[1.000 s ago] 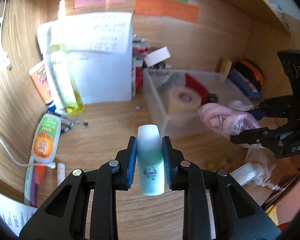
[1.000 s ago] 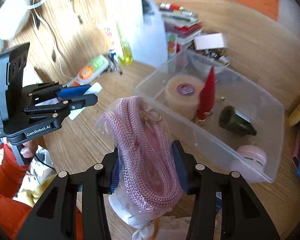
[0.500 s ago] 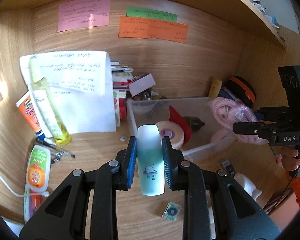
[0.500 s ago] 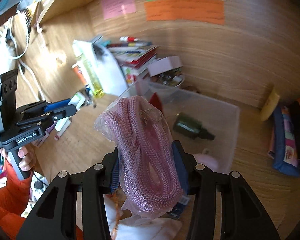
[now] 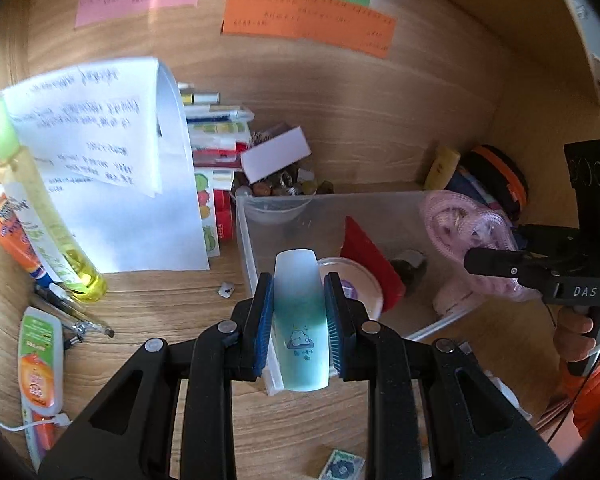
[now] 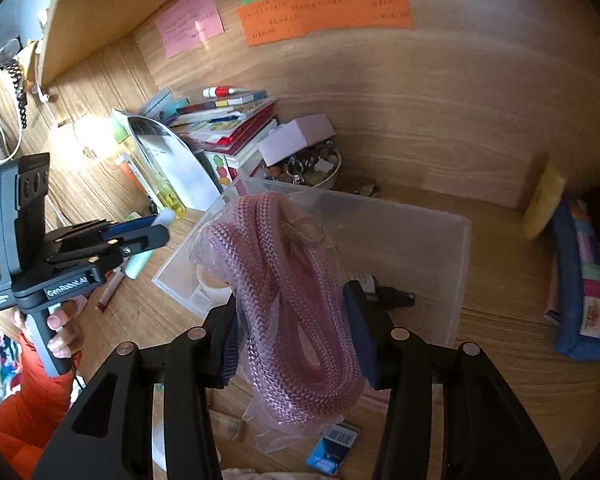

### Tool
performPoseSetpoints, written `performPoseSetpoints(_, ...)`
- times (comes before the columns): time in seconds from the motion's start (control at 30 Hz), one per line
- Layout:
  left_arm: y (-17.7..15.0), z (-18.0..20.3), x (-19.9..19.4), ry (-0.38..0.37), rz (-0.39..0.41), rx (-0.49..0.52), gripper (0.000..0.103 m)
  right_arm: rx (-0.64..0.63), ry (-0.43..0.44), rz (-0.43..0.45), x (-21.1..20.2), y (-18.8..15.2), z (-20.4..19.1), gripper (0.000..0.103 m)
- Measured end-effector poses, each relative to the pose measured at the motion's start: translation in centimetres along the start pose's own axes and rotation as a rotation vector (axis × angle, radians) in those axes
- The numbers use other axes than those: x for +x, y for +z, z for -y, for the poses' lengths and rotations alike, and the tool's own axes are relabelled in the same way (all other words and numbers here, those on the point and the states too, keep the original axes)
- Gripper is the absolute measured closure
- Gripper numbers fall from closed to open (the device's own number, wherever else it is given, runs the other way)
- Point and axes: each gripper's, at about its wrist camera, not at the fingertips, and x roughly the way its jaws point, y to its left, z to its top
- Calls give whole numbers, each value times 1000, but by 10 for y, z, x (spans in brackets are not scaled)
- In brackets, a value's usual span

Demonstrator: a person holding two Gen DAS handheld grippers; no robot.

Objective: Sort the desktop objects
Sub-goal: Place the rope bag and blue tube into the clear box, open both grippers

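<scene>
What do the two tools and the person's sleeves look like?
Both tools are matte black with blue finger pads and silver pivot bolts. The left tool reads "GenRobot.AI"; the right tool reads "DAS". Both sleeves are orange, and a thin dark cable hangs below each handle.

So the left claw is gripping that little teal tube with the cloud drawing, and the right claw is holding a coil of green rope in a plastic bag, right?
Nearly. The rope is pink, not green: the right wrist view shows the right claw shut on a coil of pink braided rope in a clear plastic bag. The rest holds: the left claw grips the small teal tube with the cloud drawing.
</scene>
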Motion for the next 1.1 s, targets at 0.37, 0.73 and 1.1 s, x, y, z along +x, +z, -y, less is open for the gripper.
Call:
performPoseSetpoints(0.37,0,-8,28,-48,-63,-10,78,6,35,-75,45,6,3,60)
performPoseSetpoints(0.73,3,-4,36,-68,-84,20,78,-62,-49,-91,59,-2,2,60)
performPoseSetpoints(1.1,-2,4,7,-65,-33,53,69,-202,-202,-22,34,-10,-32,40)
